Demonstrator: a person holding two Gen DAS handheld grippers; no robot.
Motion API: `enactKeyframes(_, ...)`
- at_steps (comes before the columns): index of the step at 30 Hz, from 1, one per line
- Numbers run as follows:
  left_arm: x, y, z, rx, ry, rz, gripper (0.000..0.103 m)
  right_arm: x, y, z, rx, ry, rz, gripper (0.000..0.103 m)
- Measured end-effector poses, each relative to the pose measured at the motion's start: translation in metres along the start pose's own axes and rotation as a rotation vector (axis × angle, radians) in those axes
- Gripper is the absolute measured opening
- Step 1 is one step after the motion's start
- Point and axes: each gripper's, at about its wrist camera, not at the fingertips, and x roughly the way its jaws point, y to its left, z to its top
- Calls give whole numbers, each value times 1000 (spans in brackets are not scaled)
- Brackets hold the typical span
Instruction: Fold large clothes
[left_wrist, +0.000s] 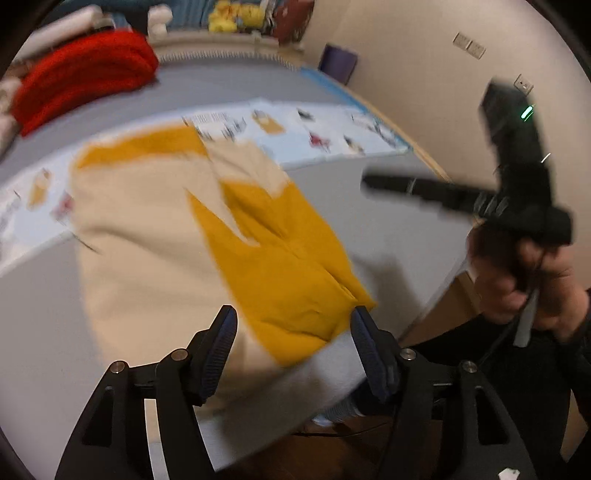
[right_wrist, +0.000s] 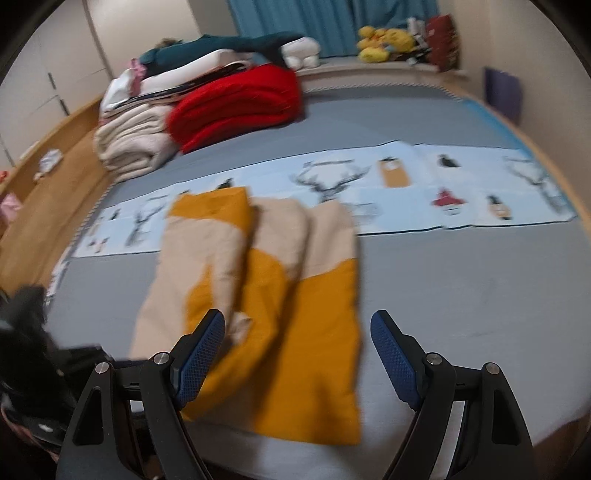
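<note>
The yellow-and-cream garment (right_wrist: 258, 306) lies folded lengthwise on the bed (right_wrist: 461, 295). The left gripper (left_wrist: 291, 325) and right gripper (right_wrist: 297, 332) both hover over it, jaws apart, holding nothing. A careless regrasp could drag layers loose.

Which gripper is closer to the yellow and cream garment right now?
Left. The left gripper hangs open just over the yellow and cream garment. The right gripper is off to its side, over the bed sheet.

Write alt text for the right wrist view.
A folded yellow-and-cream garment lies flat on a grey bed, with the open right gripper over its near edge. A red blanket sits behind.
</note>
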Motion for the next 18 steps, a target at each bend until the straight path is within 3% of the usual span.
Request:
enactKeyframes(4, -33, 38, 13, 51, -60, 208, 60, 23, 27, 0, -19, 68, 102, 82)
enactKeyframes(7, -35, 72, 16, 12, -83, 360, 60, 44, 45, -5, -39, 155, 139, 82)
enactKeyframes(9, -31, 89, 12, -74, -105, 401, 60, 63, 55, -12, -77, 229, 100, 81)
enactKeyframes(13, -18, 113, 13, -231, -52, 470, 60, 88, 60, -19, -104, 327, 31, 81)
enactKeyframes(18, -9, 128, 15, -284, -16, 448, 60, 104, 56, -25, -119, 393, -8, 80)
